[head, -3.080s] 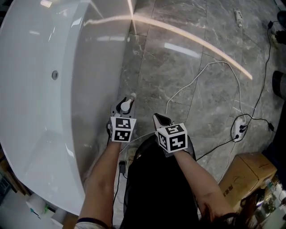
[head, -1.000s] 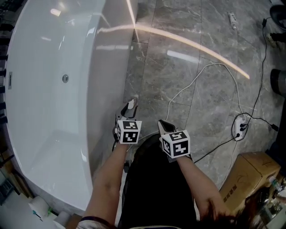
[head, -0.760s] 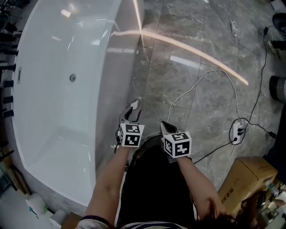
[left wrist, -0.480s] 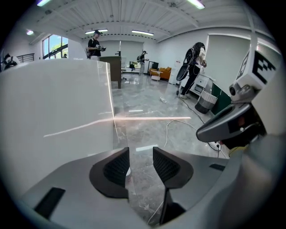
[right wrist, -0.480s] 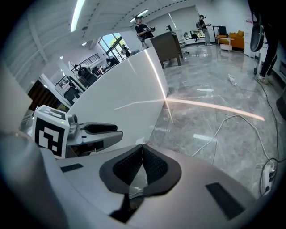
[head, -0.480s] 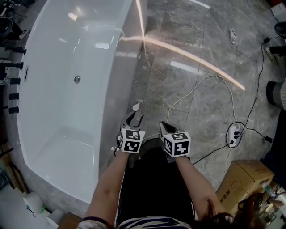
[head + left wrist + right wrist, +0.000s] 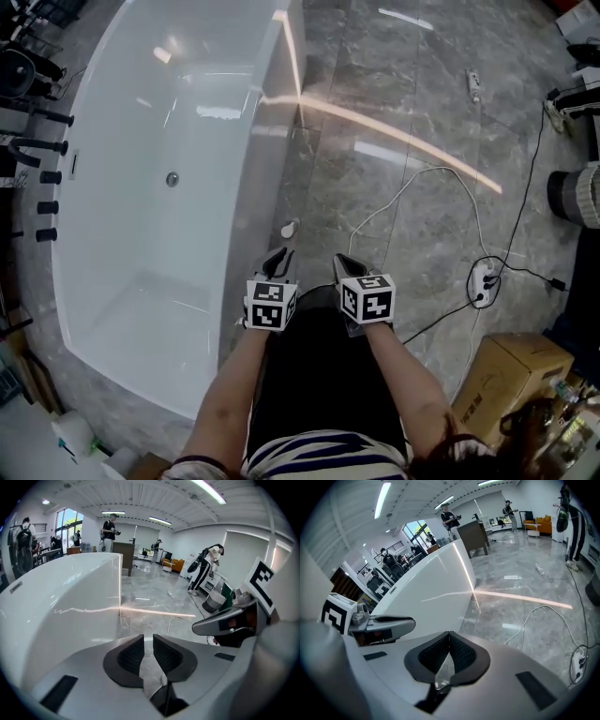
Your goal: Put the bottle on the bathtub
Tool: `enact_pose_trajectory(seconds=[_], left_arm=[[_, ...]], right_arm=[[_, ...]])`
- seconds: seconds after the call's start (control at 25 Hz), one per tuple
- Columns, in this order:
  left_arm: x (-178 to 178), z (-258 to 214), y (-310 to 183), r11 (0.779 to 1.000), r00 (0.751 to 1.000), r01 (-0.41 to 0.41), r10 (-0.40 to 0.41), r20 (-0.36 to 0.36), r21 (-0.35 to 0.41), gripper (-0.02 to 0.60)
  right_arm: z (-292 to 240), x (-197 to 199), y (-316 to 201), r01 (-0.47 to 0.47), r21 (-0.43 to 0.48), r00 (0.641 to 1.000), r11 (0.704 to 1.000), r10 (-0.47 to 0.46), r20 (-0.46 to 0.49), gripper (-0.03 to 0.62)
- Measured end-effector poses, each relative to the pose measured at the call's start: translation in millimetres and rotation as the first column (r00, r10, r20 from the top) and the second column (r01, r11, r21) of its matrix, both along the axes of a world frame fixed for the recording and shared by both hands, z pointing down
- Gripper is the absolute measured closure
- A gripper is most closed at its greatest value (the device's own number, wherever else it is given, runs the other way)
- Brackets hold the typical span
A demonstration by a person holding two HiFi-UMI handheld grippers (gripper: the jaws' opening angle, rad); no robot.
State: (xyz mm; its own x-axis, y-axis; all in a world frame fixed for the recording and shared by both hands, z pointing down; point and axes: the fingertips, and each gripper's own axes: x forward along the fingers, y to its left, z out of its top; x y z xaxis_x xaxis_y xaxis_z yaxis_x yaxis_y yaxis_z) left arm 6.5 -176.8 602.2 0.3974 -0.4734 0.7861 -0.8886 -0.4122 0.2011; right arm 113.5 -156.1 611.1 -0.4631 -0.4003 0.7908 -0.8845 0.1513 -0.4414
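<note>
A small white bottle [image 7: 289,228] stands on the grey floor, close to the outer wall of the white bathtub [image 7: 246,178]. My left gripper [image 7: 277,255] hangs above and just short of it. Its jaws have just been closing and stand a narrow gap apart, with nothing between them. In the left gripper view the left gripper [image 7: 148,645] frames only floor and tub wall; the bottle is hidden there. My right gripper [image 7: 342,262] is beside it, with the fingertips touching and holding nothing. The right gripper [image 7: 449,638] also shows only floor.
A white cable [image 7: 412,183] loops over the floor to a power strip [image 7: 482,279]. A cardboard box [image 7: 511,370] sits at lower right. Dark taps [image 7: 42,173] line the tub's far side, and a drain [image 7: 172,178] marks its bottom. People stand far off.
Both grippers have risen away from the floor. The left jaws, wide open around the bottle's top a second ago, have drawn nearly together. The bottle stays on the floor.
</note>
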Motion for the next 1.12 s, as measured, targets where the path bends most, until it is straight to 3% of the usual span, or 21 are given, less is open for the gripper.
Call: enact_pose_trajectory(seconds=[0.6, 1.12], left_arm=[[-29.1, -92.8, 45.4, 0.986, 0.975, 0.152, -0.162, -0.150, -0.073, 0.538], [-39.5, -146.4, 54.5, 0.986, 0.968, 0.162, -0.165, -0.191, -0.034, 0.541]], right_arm=[[-80.4, -3.8, 9.9, -0.042, 0.074, 0.999, 0.996, 0.041, 0.005, 0.568], [-132.4, -24.3, 17.8, -0.038, 0.128, 0.999, 0.991, 0.036, 0.017, 0.568]])
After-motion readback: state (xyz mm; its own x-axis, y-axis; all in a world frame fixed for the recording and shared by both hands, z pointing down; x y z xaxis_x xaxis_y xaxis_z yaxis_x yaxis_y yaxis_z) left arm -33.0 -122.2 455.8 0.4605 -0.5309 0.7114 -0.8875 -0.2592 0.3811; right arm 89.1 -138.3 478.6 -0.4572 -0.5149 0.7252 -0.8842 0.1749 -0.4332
